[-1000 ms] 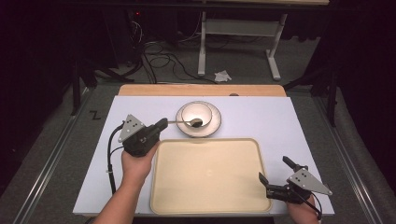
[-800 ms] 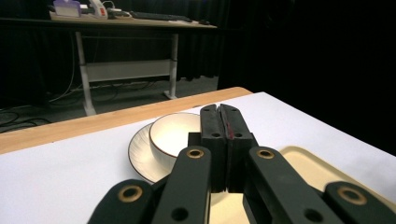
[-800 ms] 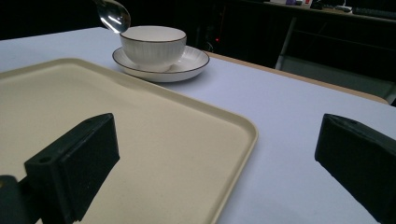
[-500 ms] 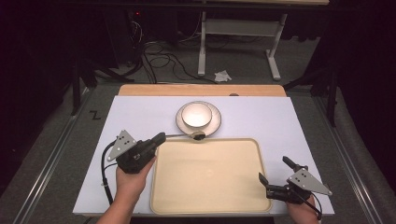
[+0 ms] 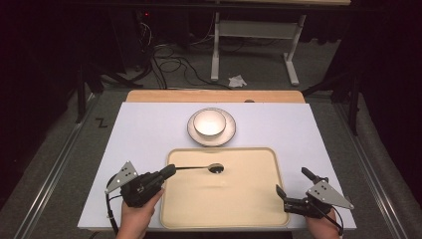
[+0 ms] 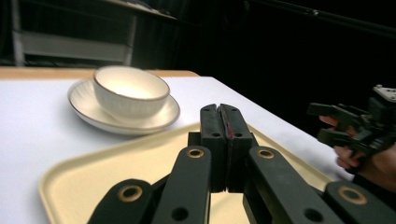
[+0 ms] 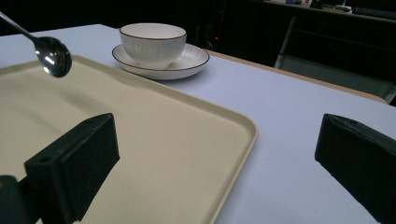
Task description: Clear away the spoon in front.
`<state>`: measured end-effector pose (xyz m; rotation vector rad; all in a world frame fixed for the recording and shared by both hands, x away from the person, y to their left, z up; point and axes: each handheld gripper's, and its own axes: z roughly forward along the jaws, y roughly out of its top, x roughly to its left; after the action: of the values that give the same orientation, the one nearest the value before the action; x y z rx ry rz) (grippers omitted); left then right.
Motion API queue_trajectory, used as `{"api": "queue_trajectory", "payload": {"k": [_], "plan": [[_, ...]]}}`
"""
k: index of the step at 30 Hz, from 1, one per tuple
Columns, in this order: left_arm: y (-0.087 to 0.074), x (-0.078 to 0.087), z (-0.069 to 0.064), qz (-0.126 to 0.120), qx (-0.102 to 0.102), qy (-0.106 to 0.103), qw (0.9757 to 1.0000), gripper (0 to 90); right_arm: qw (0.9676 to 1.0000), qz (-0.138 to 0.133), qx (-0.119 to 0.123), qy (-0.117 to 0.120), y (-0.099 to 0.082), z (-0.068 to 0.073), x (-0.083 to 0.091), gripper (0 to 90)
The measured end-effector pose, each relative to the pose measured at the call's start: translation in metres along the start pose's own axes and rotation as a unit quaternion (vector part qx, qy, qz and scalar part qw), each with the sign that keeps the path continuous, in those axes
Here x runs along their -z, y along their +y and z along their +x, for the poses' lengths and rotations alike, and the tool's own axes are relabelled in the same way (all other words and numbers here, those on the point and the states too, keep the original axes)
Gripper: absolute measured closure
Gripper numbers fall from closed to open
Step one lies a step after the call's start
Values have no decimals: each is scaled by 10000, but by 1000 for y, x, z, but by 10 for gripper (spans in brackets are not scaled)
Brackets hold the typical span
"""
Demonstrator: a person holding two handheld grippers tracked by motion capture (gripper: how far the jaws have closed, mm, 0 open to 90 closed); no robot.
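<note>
Our left hand-held gripper (image 5: 166,172), jaws clamped on the spoon (image 5: 204,168) handle, holds its bowl just above the tray (image 5: 224,209); we should lower it level before letting go. The right hand-held gripper (image 5: 293,188) waits wide open, empty.

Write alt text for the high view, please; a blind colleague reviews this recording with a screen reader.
The left gripper, jaws shut on a spoon, holds it over a beige tray on a white table. Beyond the tray, a white bowl sits on a saucer. The right gripper rests open at the tray's right edge.
</note>
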<state>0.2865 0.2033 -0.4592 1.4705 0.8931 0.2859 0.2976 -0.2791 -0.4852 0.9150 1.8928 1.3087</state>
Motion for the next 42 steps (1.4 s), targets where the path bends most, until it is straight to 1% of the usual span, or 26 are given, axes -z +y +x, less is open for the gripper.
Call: {"api": "queue_trajectory", "payload": {"k": [1, 4, 7, 11, 12, 13, 15, 17, 18, 21, 23, 25, 26, 27, 30, 32, 33, 34, 35, 36, 37, 38, 39, 40, 41, 42], "plan": [[-3, 0, 1, 4, 32, 0, 10000, 897, 10000, 11, 12, -5, 0, 0, 0, 5], [-12, -4, 5, 123, 256, -79, 9996, 897, 10000, 36, 46, -15, 0, 1, -1, 4], [-14, -7, 7, 160, 395, -173, 9989, 897, 10000, 55, 69, -11, 0, 1, -2, 5], [-19, -8, 13, 130, 801, -330, 9962, 897, 10000, 62, 6, -25, -1, 2, 0, 4], [-21, -8, 14, 120, 881, -359, 9954, 897, 10000, 62, 1, -28, -1, 2, 0, 4], [-21, -8, 14, 120, 881, -359, 9954, 897, 10000, 44, 58, -22, 0, 2, 0, 4], [-26, -10, 17, 193, 1077, -392, 9932, 897, 10000, 57, 30, -19, -1, 2, 0, 4], [-30, -13, 18, 234, 1140, -362, 9926, 897, 10000, 64, 20, -20, -1, 2, 0, 4], [-32, -15, 19, 262, 1197, -391, 9917, 896, 10000, 65, 19, -21, -1, 2, 0, 4], [-37, -18, 22, 226, 1492, -515, 9872, 896, 10000, 65, 5, -18, -1, 2, 0, 4], [-39, -19, 24, 186, 1647, -533, 9847, 896, 10000, 41, 39, 0, 0, 2, 1, 4], [-40, -19, 25, 210, 1641, -546, 9847, 896, 10000, 48, 23, -8, 0, 2, 1, 4], [-42, -19, 27, 199, 1775, -558, 9823, 896, 10000, 42, 36, -1, 0, 2, 1, 5], [-43, -19, 28, 209, 1825, -569, 9813, 896, 10000, 48, 48, -5, 0, 1, 1, 4], [-45, -21, 29, 248, 1955, -549, 9789, 896, 10000, 44, 30, 15, -1, 1, 1, 4], [-47, -21, 31, 290, 1934, -520, 9793, 895, 10000, 48, 27, 20, -1, 0, 1, 4], [-47, -22, 30, 291, 2013, -489, 9779, 895, 10000, 45, 37, 25, -1, 0, 1, 4], [-49, -22, 31, 304, 2052, -455, 9772, 895, 10000, 40, 56, 29, -1, 0, 1, 4], [-49, -22, 31, 304, 2052, -455, 9772, 894, 10000, 40, 56, 29, -1, 0, 1, 4], [-51, -24, 33, 393, 2098, -396, 9761, 893, 10000, 33, 53, 37, 0, 0, 1, 5], [-51, -24, 33, 393, 2098, -396, 9761, 892, 10000, 33, 53, 37, 0, 0, 1, 5], [-53, -25, 34, 427, 2155, -342, 9750, 890, 10000, 40, 47, 36, 0, 0, 1, 4], [-55, -25, 37, 470, 2273, -323, 9722, 889, 10000, 43, 45, 36, 0, 1, 1, 4], [-55, -25, 38, 490, 2324, -274, 9710, 886, 10000, 45, 55, 41, 0, 1, 1, 4], [-55, -25, 38, 490, 2324, -274, 9710, 878, 10000, 45, 55, 41, 0, 1, 1, 4], [-56, -25, 38, 582, 2276, -176, 9718, 878, 10000, 58, 71, 37, 0, 1, 1, 5]]}}
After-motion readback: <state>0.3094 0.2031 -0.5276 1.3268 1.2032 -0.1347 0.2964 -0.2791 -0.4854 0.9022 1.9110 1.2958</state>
